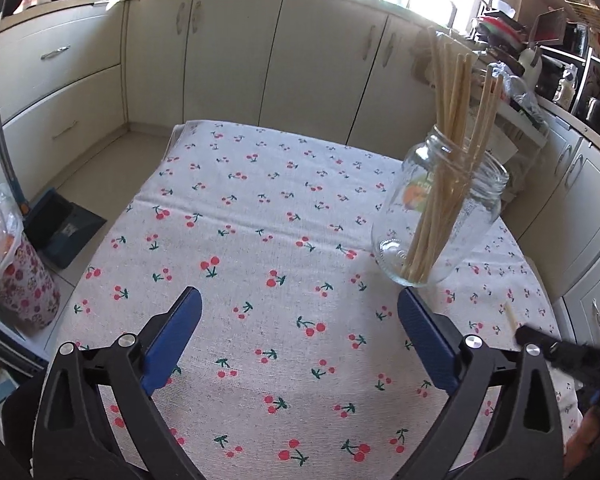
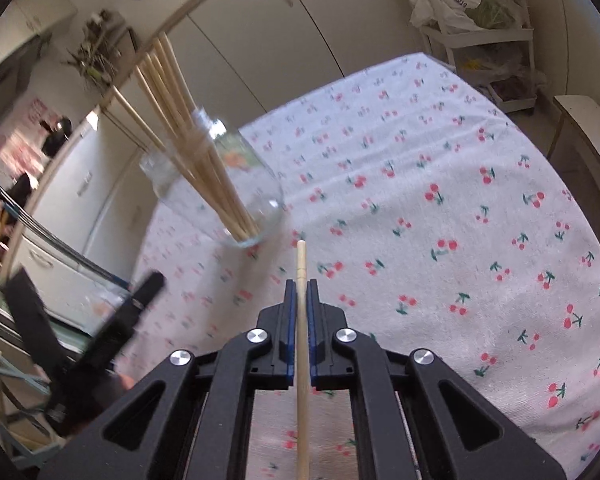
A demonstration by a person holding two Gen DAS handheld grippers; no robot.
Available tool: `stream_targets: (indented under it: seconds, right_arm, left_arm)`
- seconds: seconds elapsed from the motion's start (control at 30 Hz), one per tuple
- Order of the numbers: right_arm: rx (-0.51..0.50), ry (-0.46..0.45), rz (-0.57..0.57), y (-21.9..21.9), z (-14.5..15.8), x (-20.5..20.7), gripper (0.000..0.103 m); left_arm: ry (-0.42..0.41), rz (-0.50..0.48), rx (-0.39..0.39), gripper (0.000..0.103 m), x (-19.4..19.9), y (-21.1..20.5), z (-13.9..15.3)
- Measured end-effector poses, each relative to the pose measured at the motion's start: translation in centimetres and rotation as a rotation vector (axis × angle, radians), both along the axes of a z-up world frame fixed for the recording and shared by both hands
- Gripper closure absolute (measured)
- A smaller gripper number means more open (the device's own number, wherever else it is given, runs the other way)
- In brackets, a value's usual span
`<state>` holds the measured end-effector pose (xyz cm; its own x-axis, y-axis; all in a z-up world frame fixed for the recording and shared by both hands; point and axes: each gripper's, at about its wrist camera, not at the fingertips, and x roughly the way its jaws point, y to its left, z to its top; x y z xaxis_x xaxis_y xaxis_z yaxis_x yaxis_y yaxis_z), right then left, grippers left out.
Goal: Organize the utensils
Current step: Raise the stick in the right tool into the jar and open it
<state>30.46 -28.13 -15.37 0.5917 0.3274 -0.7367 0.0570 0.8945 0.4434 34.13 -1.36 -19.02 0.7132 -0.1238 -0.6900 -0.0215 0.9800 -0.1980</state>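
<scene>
A clear glass jar (image 1: 440,216) holding several wooden chopsticks (image 1: 452,120) stands on the cherry-print tablecloth (image 1: 260,240), just beyond my left gripper's right finger. My left gripper (image 1: 300,312) is open and empty above the cloth. My right gripper (image 2: 301,284) is shut on a single wooden chopstick (image 2: 301,320), whose tip points toward the jar (image 2: 220,184) a short way ahead and left. The right gripper's tip with the stick also shows in the left wrist view (image 1: 518,326) at the right edge.
Cream kitchen cabinets (image 1: 260,52) run behind the table. A dustpan (image 1: 60,224) and a floral bin (image 1: 20,276) stand on the floor left. A cluttered counter (image 1: 560,80) is at right. A white shelf cart (image 2: 480,40) stands beyond the table's far corner.
</scene>
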Motion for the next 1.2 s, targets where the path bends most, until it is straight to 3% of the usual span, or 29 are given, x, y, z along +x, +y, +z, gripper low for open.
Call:
stream_targets:
  seconds: [0.27, 0.57, 0.83, 1.0, 1.2]
  right_arm:
    - [0.078, -0.188, -0.053, 0.3, 5.6, 1.0, 0.097]
    - [0.062, -0.511, -0.114, 2.4, 12.7, 3.2, 0.097]
    - [-0.018, -0.797, -0.21, 4.2, 18.1, 4.2, 0.097]
    - [-0.056, -0.875, -0.253, 5.2, 18.7, 5.4, 0.097]
    - [-0.128, -0.892, -0.293, 6.3, 16.7, 8.3, 0.097]
  left_arm:
    - [0.037, -0.009, 0.024, 0.008, 0.6, -0.5, -0.5]
    - [0.055, -0.008, 0.003, 0.008, 1.0, -0.3, -0.8]
    - [0.051, -0.017, -0.025, 0.008, 0.9, -0.2, -0.9]
    - [0.045, -0.017, -0.046, 0.008, 0.8, 0.0, -0.9]
    - [0.043, -0.019, -0.068, 0.008, 0.8, 0.1, -0.9]
